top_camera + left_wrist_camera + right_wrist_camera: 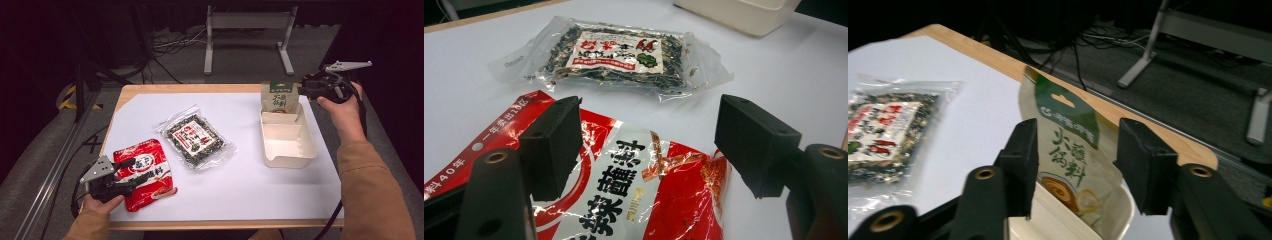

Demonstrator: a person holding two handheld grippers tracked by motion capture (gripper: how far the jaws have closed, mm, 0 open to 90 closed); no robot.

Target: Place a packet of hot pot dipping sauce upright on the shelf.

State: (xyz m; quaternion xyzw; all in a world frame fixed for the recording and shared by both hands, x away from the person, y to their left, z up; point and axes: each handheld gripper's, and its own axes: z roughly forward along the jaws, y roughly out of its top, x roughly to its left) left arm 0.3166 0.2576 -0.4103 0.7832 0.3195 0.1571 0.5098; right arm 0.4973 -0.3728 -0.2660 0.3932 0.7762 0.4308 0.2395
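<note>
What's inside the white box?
A green-and-cream snack packet stands upright in the far end of the white box, leaning on its back wall. The rest of the box looks bare. The packet's bottom is hidden behind a divider. The right gripper is open beside it.

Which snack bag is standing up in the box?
The green-topped bag. It leans upright at the far end of the cream box, while the red bag and the clear bag lie flat on the table.

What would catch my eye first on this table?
Probably the red packet at the near left corner, with the left tool open over it. Next, the green and cream packet standing upright in the far end of the cream box, with the right tool open beside it.
</note>
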